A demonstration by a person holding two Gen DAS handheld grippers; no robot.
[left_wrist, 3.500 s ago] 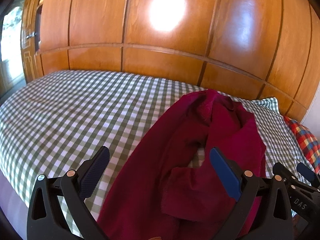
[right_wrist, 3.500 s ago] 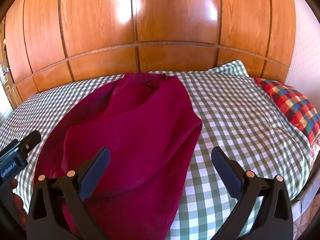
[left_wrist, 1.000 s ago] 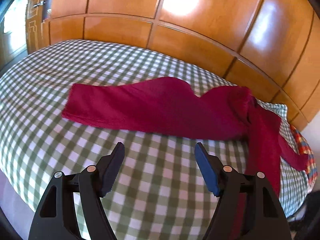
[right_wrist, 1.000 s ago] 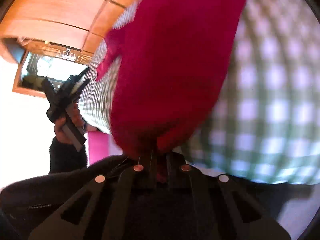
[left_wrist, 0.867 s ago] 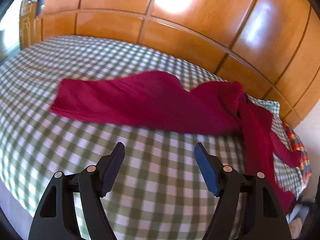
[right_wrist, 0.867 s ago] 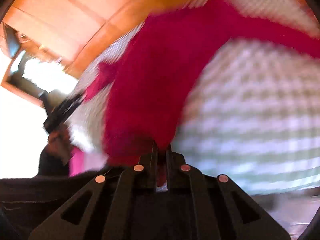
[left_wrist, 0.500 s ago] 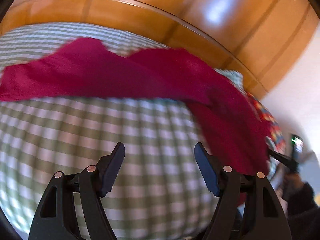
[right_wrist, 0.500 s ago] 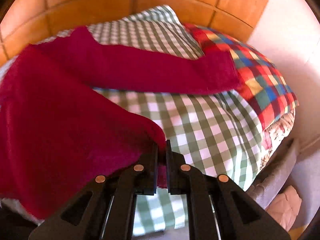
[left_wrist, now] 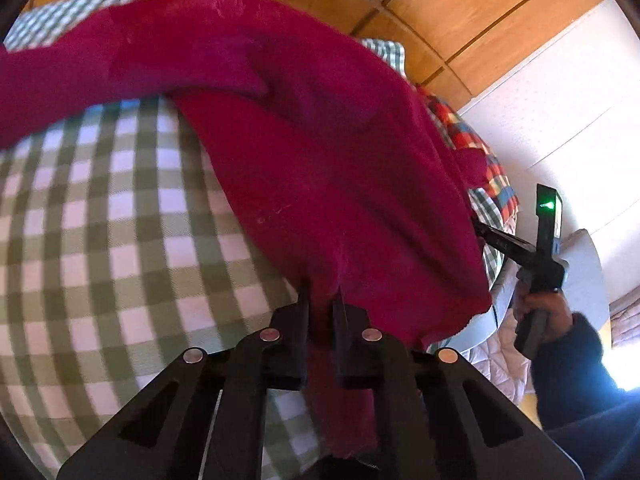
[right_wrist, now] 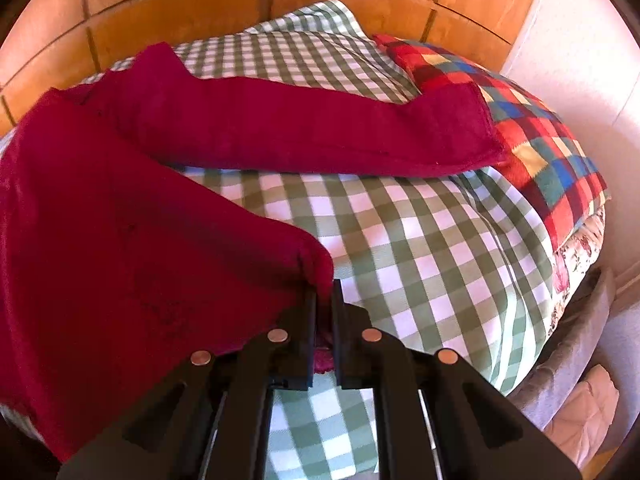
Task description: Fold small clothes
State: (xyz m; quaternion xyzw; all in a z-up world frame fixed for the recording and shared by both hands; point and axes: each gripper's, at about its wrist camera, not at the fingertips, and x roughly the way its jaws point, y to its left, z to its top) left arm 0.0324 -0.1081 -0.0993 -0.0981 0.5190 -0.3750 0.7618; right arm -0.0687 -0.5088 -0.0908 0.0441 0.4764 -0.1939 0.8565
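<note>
While the left tool (left_wrist: pixel 320 300), jaws just closed, pinches the red garment (left_wrist: pixel 320 160) at the bed's (left_wrist: pixel 100 220) near edge, the right tool (right_wrist: pixel 324 292) grips another hem pt, sleeve reaching twd the patchwork pillow (right_wrist: pixel 540 140).

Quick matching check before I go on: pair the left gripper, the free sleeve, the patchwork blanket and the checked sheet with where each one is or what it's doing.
Things:
1. left gripper
2. free sleeve
3. patchwork blanket
4. checked sheet

States:
A. covers the bed under everything else
B. jaws just closed, clamped on the hem of the red garment
C. lies stretched out flat, cuff reaching the multicoloured squares
D. lies at the bed's right edge, next to the white wall

Pairs: 1-B, 2-C, 3-D, 4-A
</note>
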